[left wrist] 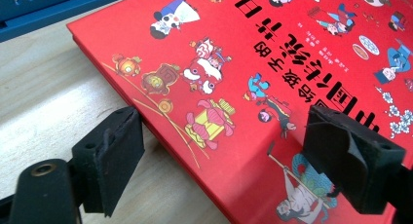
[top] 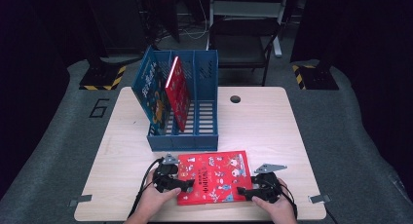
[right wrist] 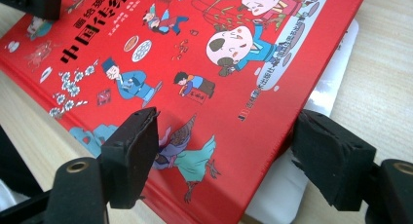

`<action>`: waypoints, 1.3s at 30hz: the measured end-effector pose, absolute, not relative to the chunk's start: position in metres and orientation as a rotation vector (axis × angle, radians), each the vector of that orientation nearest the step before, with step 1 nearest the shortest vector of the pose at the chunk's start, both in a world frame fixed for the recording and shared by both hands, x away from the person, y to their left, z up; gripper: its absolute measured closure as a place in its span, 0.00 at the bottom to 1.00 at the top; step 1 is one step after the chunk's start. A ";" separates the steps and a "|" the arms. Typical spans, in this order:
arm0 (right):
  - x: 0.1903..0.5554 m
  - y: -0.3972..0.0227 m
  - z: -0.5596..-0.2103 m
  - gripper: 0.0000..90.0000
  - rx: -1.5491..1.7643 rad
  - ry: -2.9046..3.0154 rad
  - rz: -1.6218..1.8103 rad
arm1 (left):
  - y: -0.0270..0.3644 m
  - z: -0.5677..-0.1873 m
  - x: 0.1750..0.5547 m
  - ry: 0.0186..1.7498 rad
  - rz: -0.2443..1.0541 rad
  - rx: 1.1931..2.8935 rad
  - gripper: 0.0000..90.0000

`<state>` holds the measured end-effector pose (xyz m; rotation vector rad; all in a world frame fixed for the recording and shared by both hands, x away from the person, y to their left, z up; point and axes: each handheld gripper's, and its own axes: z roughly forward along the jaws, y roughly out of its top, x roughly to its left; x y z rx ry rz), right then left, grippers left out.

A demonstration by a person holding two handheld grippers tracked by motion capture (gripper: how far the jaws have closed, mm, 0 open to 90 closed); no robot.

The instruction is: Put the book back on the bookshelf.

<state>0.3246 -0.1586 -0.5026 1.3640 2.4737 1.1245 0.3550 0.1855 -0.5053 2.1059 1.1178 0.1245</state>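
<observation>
At the near edge of the counter, the red picture book is lying flat, cover up, with its long axis running left to right between the two hands. The left tongs are standing spread over the book's left near corner, one jaw out over bare wood and the other above the cover, neither pressing on it. The right tongs are likewise spread across the right near corner, straddling the edge without pinching; a strip of white paper is showing under that edge. Both hands are sitting about equally close, one at each short side, so any lift would seem to need both sets of jaws closing on opposite edges.

Just beyond the book, the blue file rack is standing with its open front toward the person. A blue book and another red book are leaning in its left slots; the right slots are looking free, and nothing is lying between book and rack.
</observation>
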 end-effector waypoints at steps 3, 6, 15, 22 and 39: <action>0.324 -0.161 -0.502 0.28 1.362 2.478 1.120 | 0.180 -0.505 0.355 1.118 0.124 2.109 0.18; 0.326 -0.167 -0.503 0.28 1.378 2.458 1.112 | 0.173 -0.505 0.355 1.113 0.126 2.106 0.18; 0.327 -0.185 -0.502 0.29 1.449 2.430 1.073 | 0.154 -0.505 0.357 1.074 0.119 2.118 0.18; 0.325 -0.191 -0.502 0.29 1.475 2.429 1.069 | 0.151 -0.505 0.359 1.052 0.109 2.127 0.18; 0.305 -0.203 -0.497 0.34 1.395 2.392 0.986 | 0.153 -0.505 0.354 1.044 0.058 2.122 0.25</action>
